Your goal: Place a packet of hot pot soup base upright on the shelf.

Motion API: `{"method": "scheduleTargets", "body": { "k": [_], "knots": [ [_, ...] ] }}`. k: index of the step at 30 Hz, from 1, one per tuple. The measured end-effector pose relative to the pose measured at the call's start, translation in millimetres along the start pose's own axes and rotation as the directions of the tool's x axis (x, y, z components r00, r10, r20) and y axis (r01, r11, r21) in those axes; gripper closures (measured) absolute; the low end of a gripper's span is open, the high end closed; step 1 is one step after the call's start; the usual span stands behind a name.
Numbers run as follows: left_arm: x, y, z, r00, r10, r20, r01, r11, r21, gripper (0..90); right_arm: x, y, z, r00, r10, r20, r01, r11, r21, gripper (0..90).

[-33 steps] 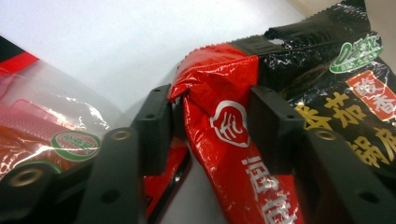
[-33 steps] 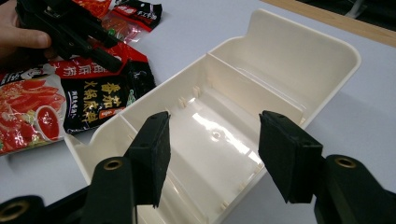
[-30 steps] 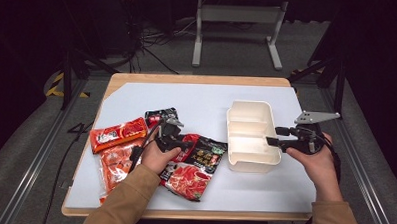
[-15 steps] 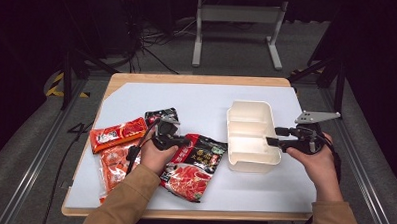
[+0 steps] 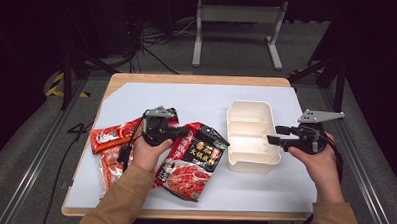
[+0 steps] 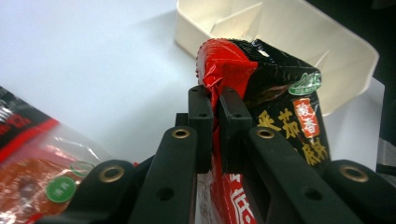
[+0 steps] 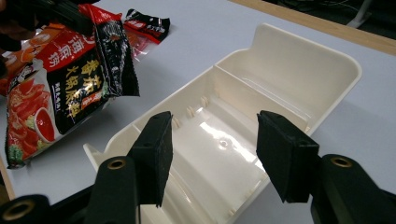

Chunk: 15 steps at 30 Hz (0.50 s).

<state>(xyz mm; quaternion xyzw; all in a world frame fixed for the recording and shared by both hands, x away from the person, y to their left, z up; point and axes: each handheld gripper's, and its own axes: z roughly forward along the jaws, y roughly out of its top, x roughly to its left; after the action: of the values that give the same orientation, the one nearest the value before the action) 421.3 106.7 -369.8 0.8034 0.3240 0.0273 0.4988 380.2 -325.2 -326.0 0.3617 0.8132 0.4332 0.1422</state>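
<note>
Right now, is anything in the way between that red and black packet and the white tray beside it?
Nothing visible. The left tool is shut on the packet at its top edge, and bare table lies between it and the white tray. The right tool hangs open over the tray's near end, which might crowd the drop.

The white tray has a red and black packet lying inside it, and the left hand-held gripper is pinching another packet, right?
Not quite. The white tray has nothing in it, as the right gripper view shows. The rest holds: the left hand-held gripper is pinching the red and black packet by its top edge, in front of the tray.
</note>
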Motion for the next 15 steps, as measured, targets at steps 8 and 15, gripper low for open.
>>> {"method": "scheduleTargets", "body": {
  "k": [8, 15],
  "knots": [
    [-23.2, 15.5, -31.8, 0.997, 0.077, 0.007, -0.076, 0.9937, -0.083, 86.0, -0.8, 0.9, -3.8, 0.9998, 0.014, -0.017, -0.014, 1.0, -0.023, 49.6],
    [-35.0, 18.7, -46.4, 0.9944, 0.097, 0.042, -0.092, 0.9892, -0.114, 86.2, 2.9, 2.8, -7.3, 0.9995, -0.006, -0.032, 0.005, 0.999, -0.045, 58.1]
  ]
}}
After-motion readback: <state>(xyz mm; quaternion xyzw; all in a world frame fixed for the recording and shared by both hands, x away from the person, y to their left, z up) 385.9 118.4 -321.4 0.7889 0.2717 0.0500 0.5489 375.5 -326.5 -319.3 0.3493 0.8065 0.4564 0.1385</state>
